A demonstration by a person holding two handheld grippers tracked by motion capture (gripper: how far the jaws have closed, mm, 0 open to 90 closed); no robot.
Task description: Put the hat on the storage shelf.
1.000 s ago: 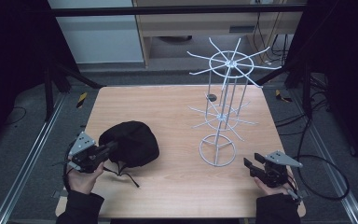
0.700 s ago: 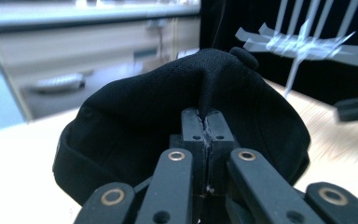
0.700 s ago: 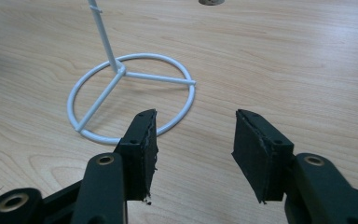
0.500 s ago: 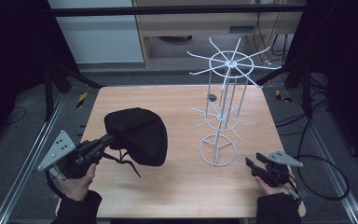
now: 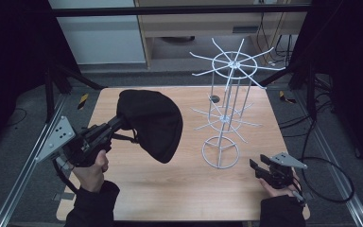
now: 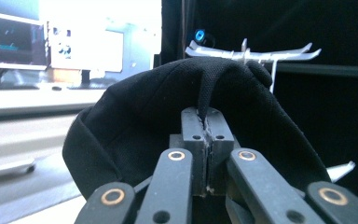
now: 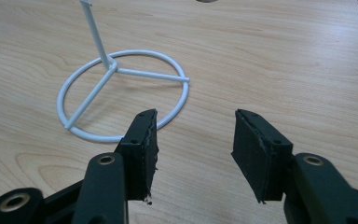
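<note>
A black cap (image 5: 151,123) hangs in the air over the left half of the table, held by its edge in my left gripper (image 5: 116,125), which is shut on it. In the left gripper view the cap's fabric (image 6: 140,116) is pinched between the closed jaws of the left gripper (image 6: 207,122). A white wire rack (image 5: 229,94) with spoke arms stands right of centre. My right gripper (image 5: 257,166) rests low near the table's front right, open, with nothing between its jaws; its view shows the right gripper (image 7: 193,135) just short of the rack's ring base (image 7: 121,93).
The wooden table (image 5: 179,189) has bare room in front of the cap and the rack. A small dark round object (image 5: 214,99) lies behind the rack. Metal frame rails (image 5: 23,165) run along both sides of the table. Cables (image 5: 331,165) lie on the floor at the right.
My left gripper has lifted the cap off the table and carried it up and to the right, toward the rack. The right gripper has stayed put.
</note>
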